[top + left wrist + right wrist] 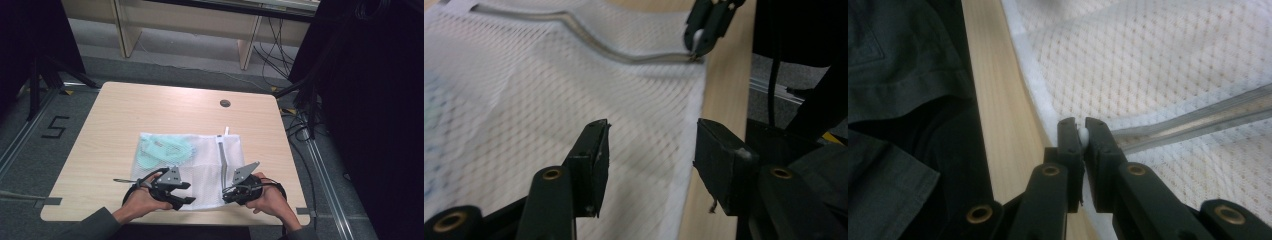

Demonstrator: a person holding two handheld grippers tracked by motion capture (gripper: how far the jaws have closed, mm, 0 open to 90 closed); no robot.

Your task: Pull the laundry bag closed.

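White mesh laundry bag (200,165) lying flat near the front edge of the table (120,115), with pale green items (162,150) inside its left part and a grey zipper (221,160) running front to back. The right gripper (1081,131) is clenched on the small white zipper pull (1083,134) at the bag's near edge; the left gripper (651,150) hangs released, jaws apart above the mesh and the bag's hem, pinching nothing. Risk: if the right gripper draws the pull along the track while the bag is unanchored, the whole bag probably slides or bunches rather than the zipper moving. The tiny pull may also slip from the pads, and the loose mesh beside the track could snag in the slider
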